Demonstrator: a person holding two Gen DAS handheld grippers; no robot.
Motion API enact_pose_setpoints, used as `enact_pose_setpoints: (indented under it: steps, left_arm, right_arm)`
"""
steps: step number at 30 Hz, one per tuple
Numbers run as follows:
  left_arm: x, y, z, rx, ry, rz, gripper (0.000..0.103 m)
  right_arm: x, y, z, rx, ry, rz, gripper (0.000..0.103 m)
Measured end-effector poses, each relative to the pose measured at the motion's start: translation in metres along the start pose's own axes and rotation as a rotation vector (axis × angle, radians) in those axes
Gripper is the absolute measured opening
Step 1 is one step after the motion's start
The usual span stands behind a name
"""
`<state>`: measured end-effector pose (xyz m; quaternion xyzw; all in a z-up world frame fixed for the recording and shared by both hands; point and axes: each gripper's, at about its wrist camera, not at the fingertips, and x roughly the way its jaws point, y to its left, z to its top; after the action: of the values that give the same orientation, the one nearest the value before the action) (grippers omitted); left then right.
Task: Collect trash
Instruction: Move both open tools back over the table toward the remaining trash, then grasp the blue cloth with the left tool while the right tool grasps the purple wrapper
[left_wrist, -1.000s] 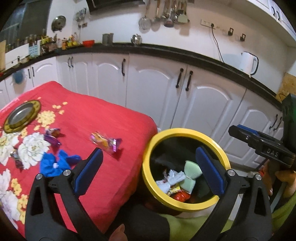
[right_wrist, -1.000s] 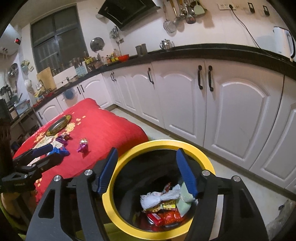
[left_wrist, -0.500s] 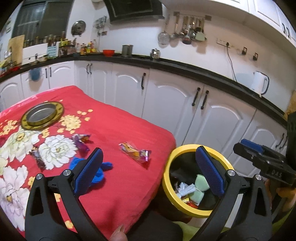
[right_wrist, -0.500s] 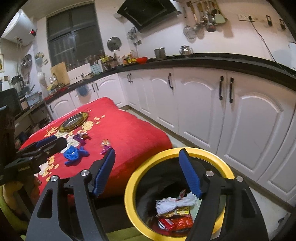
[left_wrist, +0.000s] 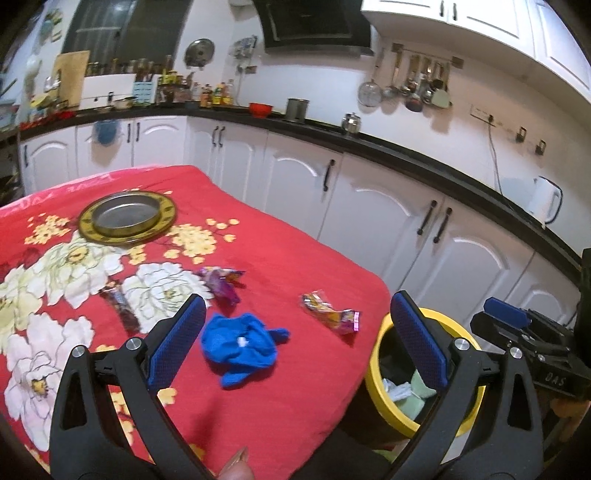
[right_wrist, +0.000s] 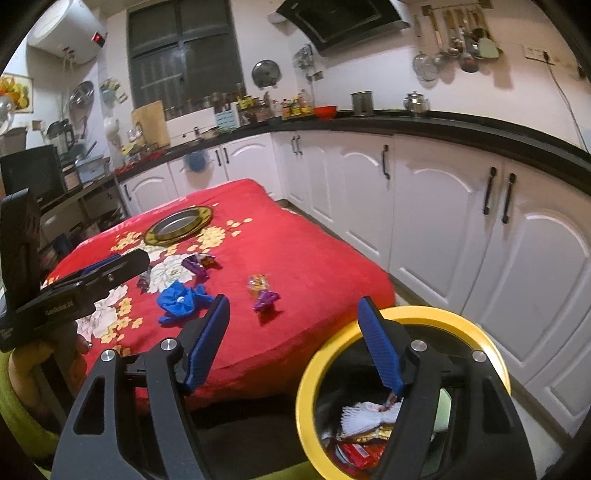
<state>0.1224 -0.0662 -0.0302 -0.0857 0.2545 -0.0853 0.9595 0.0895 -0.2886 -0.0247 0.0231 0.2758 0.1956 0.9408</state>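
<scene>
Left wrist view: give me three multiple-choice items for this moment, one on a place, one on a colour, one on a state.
1. Where is the bin?
A. On the table
B. Beside the table's corner, lower than the tabletop
C. On the kitchen counter

2. What colour is the crumpled glove?
A. Blue
B. Green
C. White

3. How do the left tongs stand?
A. Shut on the glove
B. Shut on a wrapper
C. Open, holding nothing

Key: 1 B, its yellow rim sits below the red cloth at the corner. 2 A, it lies bright blue on the cloth. 3 C, the two blue pads stand wide apart with nothing pinched between them.
</scene>
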Motion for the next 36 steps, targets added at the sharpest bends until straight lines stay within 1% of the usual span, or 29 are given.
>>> enact_pose_setpoints:
  steps: [7, 10, 14, 20, 23, 24, 32, 35, 36]
  left_arm:
    - [0.003, 0.023, -0.003, -0.04, 0.01, 0.038, 0.092]
    - [0.006, 0.031, -0.006, -0.054, 0.019, 0.047, 0.092]
    - [0.013, 0.043, -0.01, -0.072, 0.043, 0.06, 0.092]
    - [0.029, 0.055, -0.019, -0.096, 0.094, 0.062, 0.092]
    - [0.038, 0.056, -0.025, -0.104, 0.126, 0.032, 0.091]
    - [0.041, 0.057, -0.026, -0.108, 0.138, 0.024, 0.088]
    - [0.065, 0.063, -0.035, -0.156, 0.221, -0.011, 0.074]
    - [0.07, 0.064, -0.038, -0.161, 0.238, -0.018, 0.07]
    - [0.071, 0.064, -0.039, -0.162, 0.242, -0.019, 0.07]
  right_arm:
    - [0.029, 0.019, 0.008, -0.031, 0.023, 0.045, 0.069]
    - [0.048, 0.025, 0.008, -0.054, 0.044, 0.044, 0.069]
    - [0.068, 0.026, 0.005, -0.048, 0.077, 0.045, 0.069]
    - [0.094, 0.026, 0.003, -0.047, 0.115, 0.036, 0.069]
    - [0.108, 0.025, 0.001, -0.054, 0.137, 0.032, 0.069]
    - [0.111, 0.025, 0.0, -0.055, 0.142, 0.032, 0.068]
    - [0.144, 0.027, -0.001, -0.042, 0.193, 0.045, 0.057]
    - [0.154, 0.026, -0.002, -0.027, 0.213, 0.053, 0.048]
    - [0.157, 0.026, -0.003, -0.021, 0.222, 0.056, 0.044]
